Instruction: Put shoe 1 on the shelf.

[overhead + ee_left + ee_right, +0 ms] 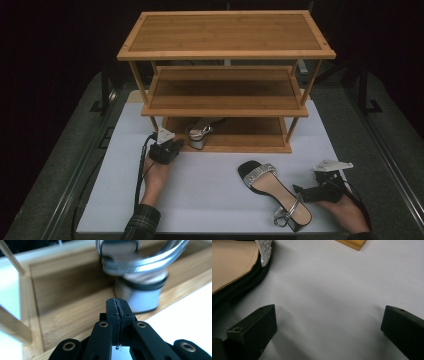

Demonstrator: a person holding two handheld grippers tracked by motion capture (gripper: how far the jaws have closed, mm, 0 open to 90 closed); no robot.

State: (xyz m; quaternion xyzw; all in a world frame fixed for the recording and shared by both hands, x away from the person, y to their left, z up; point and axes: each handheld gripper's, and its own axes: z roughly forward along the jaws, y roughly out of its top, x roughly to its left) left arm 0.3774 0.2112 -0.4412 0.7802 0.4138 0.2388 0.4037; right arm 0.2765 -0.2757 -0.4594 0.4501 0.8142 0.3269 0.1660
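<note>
While left fingers (117, 312) close empty, right fingers (252, 332) spread wide.

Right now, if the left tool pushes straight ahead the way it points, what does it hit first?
Most likely the silver block heel of the sandal on the rack's bottom shelf. The left tool, jaws shut, points just left of it, so it may graze the heel; depth is unclear.

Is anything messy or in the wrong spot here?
One sandal sits on the rack's bottom shelf, while its partner lies loose on the white table, angled, beside the open right gripper.
</note>
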